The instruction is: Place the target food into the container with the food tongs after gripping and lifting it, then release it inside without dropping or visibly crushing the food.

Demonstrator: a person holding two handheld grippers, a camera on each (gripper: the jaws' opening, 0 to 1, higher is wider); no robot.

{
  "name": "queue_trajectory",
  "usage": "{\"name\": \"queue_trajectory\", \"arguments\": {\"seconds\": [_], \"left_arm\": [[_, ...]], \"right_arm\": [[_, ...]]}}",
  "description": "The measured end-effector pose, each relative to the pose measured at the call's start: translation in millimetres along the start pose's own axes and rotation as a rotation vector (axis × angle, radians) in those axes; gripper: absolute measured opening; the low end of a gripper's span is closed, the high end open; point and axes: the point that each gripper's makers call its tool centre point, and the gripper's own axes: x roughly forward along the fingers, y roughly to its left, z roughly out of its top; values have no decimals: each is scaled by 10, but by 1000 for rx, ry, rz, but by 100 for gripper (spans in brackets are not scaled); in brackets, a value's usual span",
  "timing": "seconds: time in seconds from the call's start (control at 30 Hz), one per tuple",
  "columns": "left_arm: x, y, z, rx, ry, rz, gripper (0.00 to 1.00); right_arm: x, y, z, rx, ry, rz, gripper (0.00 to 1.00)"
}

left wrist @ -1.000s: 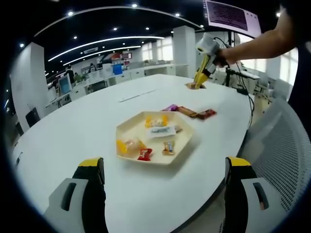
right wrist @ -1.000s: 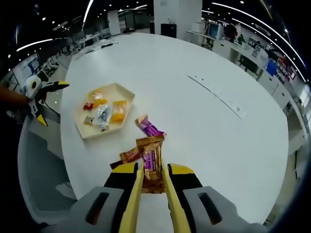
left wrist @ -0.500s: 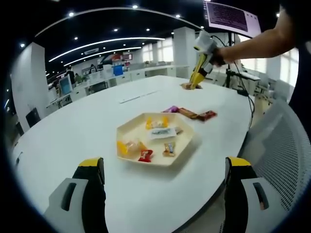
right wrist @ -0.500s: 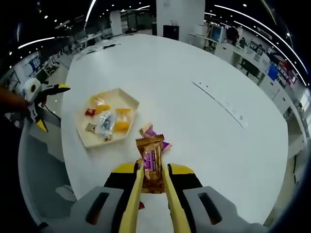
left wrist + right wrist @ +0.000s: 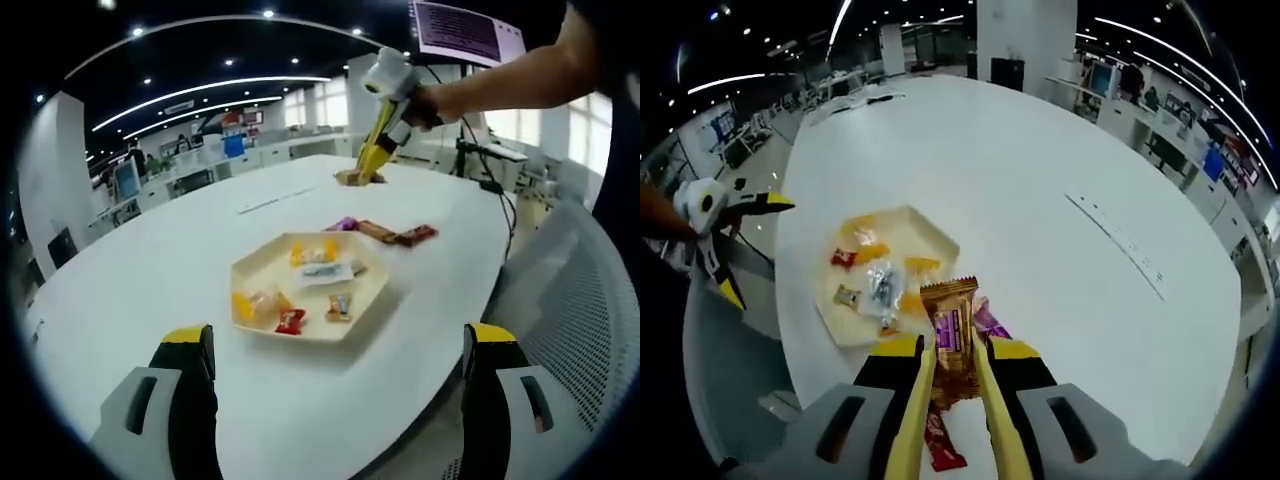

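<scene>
Aloft, the right gripper (image 5: 952, 375) pinched a brown snack bar (image 5: 949, 335), long axis along its jaws; the tray (image 5: 930, 228) lay just ahead-left; the left gripper (image 5: 340, 395) waited wide open, empty.

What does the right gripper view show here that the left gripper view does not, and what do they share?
Right gripper view: the print on the brown snack bar clamped in the right claw, up close, and a red wrapper lying under the claw.
Left gripper view: the open left claw with nothing between its jaws, and the person's arm carrying the right claw above the table.
Both: the white table, the cream tray of wrapped snacks, and loose wrappers beside it.
</scene>
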Motion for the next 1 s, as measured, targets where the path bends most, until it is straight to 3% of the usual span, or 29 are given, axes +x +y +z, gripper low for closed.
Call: {"name": "queue_trajectory", "arguments": {"seconds": [0.17,0.63,1.0], "left_arm": [[1,-12,-18,40,12,-2,100],[7,-78,-8,21,8,-33,100],[17,-105,-21,22,11,-46,100]], "right_arm": [[86,157,169,-13,-7,15,23],[311,599,646,-47,-37,62,23],[286,947,780,-73,-53,90,23]]}}
